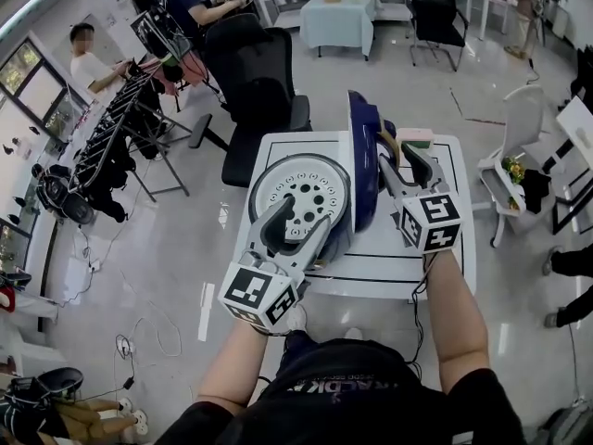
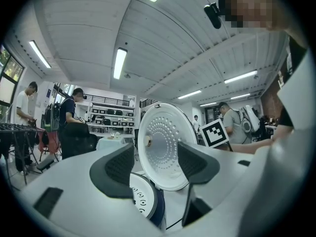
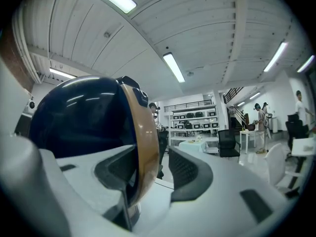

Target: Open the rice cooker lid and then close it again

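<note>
The rice cooker (image 1: 301, 197) stands on a white table (image 1: 389, 269), and its round white perforated top faces up. Its lid (image 1: 364, 156) is raised upright, dark blue outside (image 3: 79, 117) and white and perforated inside (image 2: 163, 147). My left gripper (image 1: 296, 221) hovers open over the cooker's front, with nothing between its jaws (image 2: 155, 164); the cooker's rim (image 2: 143, 196) shows below them. My right gripper (image 1: 398, 156) is open beside the lid. In the right gripper view the lid's tan rim (image 3: 140, 142) passes between the jaws (image 3: 153, 174), close to the left finger and clear of the right finger (image 3: 190, 177).
A small green and pink object (image 1: 417, 137) lies at the table's far right corner. A black office chair (image 1: 255, 72) stands just behind the table and a white chair (image 1: 519, 133) to its right. People sit at benches on the far left. A cloth-covered table (image 1: 338, 17) stands at the back.
</note>
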`<state>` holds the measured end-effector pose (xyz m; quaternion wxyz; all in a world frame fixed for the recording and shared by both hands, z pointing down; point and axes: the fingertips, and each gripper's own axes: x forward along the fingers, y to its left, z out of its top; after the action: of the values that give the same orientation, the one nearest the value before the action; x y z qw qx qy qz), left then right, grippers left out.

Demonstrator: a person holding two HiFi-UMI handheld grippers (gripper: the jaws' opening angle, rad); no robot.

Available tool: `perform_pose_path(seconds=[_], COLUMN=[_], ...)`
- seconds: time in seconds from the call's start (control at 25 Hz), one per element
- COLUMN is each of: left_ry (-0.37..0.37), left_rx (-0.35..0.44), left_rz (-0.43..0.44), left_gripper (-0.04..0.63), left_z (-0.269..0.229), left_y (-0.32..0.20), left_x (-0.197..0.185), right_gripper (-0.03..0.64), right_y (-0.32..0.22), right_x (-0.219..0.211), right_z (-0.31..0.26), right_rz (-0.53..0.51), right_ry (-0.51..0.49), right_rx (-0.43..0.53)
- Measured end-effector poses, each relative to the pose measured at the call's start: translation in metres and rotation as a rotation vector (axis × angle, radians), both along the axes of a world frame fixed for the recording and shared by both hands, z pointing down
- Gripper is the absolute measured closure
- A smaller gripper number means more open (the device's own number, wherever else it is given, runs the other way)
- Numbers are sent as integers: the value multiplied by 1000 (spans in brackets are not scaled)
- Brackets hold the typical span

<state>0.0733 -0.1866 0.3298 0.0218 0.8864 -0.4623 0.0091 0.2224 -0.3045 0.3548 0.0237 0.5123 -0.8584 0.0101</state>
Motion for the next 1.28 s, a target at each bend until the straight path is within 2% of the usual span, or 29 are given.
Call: perform_pose_path(seconds=[0.16,0.4,0.84,1.04,1.16,1.28], left_ry=[1,11,6,7,17,18], left_rx=[7,10,29,39,48,57], left_rz=[18,40,43,48,37,40], left_gripper=[328,328,350,439,573,592], left_z=[-1,-2,-7,-8,-12,-14], left_y=[-5,-11,-17,-16,-17,-17], left_x=[3,1,-13,-17,-28,-39], right_gripper=[428,492,499,499,499,499], right_y=[-2,-2,-7,-9,-9,-8], right_x=[-1,-8,-4,-2,-5,-17], right_z=[2,1,0,-1,-3,-4], right_rz=[9,19,64,84,95,101], right_ry=[16,35,44,73,98,141], right_rx=[-1,1,-10,-5,0,9])
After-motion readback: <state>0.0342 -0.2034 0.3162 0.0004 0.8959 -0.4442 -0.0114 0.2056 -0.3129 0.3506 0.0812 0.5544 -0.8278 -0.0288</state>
